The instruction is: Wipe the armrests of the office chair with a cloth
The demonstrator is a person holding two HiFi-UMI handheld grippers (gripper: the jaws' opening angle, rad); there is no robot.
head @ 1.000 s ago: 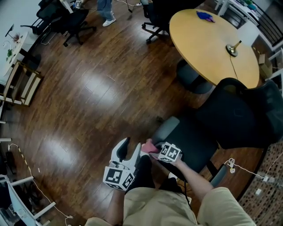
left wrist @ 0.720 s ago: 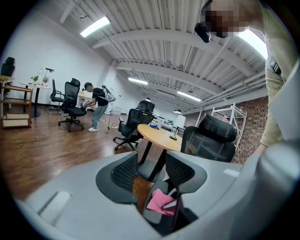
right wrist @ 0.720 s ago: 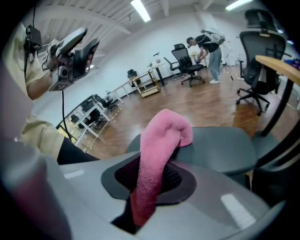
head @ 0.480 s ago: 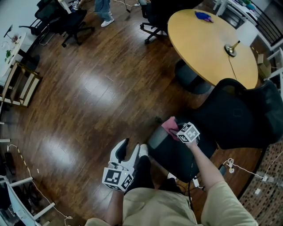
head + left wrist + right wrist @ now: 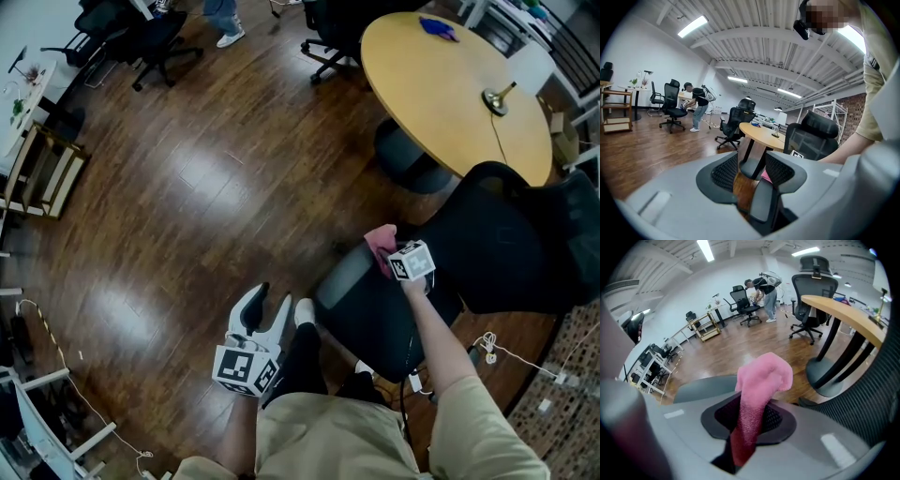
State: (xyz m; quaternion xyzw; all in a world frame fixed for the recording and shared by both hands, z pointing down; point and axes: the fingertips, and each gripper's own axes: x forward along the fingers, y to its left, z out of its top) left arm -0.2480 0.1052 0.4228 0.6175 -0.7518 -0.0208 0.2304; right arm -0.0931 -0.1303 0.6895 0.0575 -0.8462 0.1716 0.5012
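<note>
At armrest [image 5: 342,277]: right tool [image 5: 390,255] clenched on pink cloth [image 5: 380,240], at its far end.
Left tool [image 5: 272,309]: released, empty, above floor [image 5: 187,197].

A fluffy pink cloth [image 5: 761,380], bunched and pinched in the right gripper [image 5: 750,423], is at the back end of the black office chair's [image 5: 497,244] grey-padded armrest [image 5: 342,277].

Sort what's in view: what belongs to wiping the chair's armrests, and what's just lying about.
For the job:
pink cloth, clamped in the right tongs
grey armrest by it
black office chair

Lying about:
round table, with a blue item on it
far chair
wooden shelf
floor cable
left tongs, open and empty
</note>
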